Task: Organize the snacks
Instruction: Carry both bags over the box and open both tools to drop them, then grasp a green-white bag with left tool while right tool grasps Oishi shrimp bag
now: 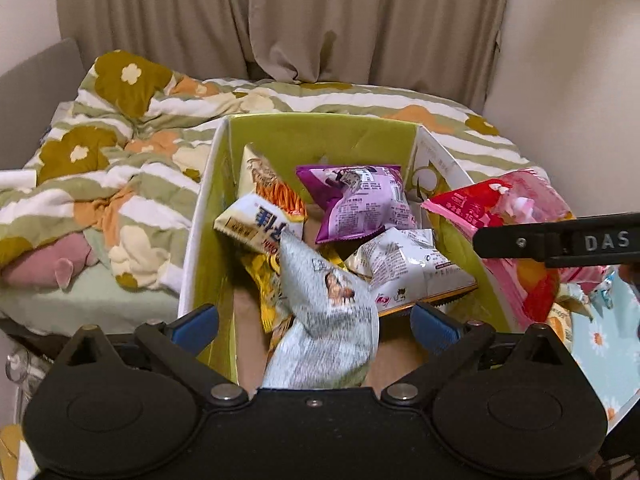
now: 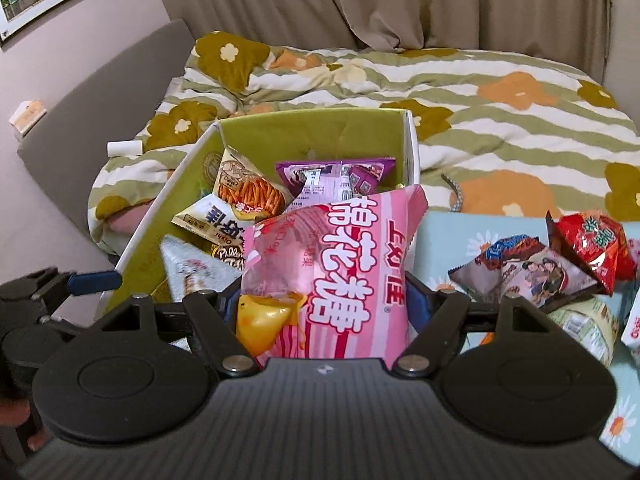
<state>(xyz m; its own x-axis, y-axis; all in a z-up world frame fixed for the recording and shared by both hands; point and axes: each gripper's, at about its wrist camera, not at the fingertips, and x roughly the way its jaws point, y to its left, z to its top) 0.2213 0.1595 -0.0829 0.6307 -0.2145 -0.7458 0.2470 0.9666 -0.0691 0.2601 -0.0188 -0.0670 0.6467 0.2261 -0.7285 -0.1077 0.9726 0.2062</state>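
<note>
Hovering over the green box [image 1: 320, 140], you are letting the pale blue bag [image 1: 324, 320] drop from your wide left tool [image 1: 314, 316]; your right tool [image 2: 322, 300] is holding the pink bag [image 2: 340, 264] for the same box.

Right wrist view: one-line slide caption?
Right gripper holds a pink bag at the green box of snacks.

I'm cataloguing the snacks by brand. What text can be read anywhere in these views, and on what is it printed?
"DAS" – on the right gripper's black finger, seen from the left wrist.
"棉花糖" – large, upside down, on the pink marshmallow bag.
"上好佳" – smaller, same bag.
"Pillo…" – partly hidden, on a dark packet in the green box.
"15" – on the pink bag's red corner, left wrist view.
All other packets: print too small or blurred.
</note>
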